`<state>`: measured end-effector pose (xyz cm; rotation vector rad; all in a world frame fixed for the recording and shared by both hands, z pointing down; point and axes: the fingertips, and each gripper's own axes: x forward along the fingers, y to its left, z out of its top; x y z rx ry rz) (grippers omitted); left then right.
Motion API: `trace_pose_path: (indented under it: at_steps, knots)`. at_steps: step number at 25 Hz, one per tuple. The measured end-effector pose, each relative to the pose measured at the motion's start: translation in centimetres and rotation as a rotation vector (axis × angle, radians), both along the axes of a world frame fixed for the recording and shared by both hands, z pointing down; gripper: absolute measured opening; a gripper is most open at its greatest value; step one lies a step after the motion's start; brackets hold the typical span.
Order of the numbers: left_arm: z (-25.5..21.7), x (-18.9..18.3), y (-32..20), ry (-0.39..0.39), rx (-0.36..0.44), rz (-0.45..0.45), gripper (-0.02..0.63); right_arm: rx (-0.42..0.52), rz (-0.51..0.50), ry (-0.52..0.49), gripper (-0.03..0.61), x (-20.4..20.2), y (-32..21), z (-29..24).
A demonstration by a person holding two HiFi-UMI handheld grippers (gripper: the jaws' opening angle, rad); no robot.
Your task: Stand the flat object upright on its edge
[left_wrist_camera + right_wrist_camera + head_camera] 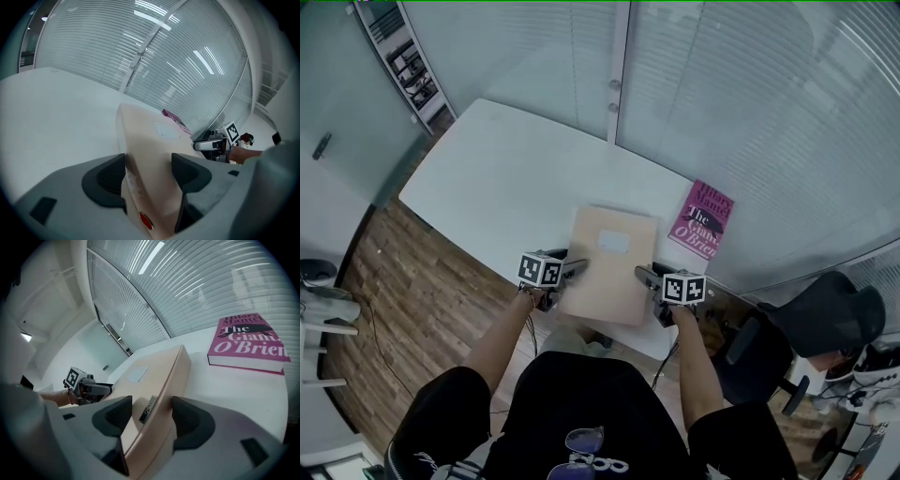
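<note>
A flat tan box (609,267) with a white label lies tilted over the front edge of the white table (506,178). My left gripper (577,267) is shut on its left edge and my right gripper (645,275) on its right edge. In the left gripper view the box (154,140) runs away between the jaws of my left gripper (149,173), with a red dot on its near edge. In the right gripper view the box's edge (159,376) sits between the jaws of my right gripper (150,416). Each view shows the opposite gripper across the box.
A pink book (703,220) lies flat on the table just beyond the box's right corner, close to the glass wall with blinds. A dark office chair (825,328) stands at the right. A shelf unit (408,66) is at the far left. Wooden floor lies left of the table.
</note>
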<state>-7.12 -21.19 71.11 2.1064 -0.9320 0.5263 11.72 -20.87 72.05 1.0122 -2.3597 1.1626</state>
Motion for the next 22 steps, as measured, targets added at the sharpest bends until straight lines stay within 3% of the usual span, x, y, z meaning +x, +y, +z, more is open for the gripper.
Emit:
trace_pose_path:
  at_steps: [22]
  knots:
    - [-0.63,0.09,-0.44,0.004,-0.008,-0.020,0.302,0.028,0.000,0.060,0.272,0.02,-0.76,-0.87]
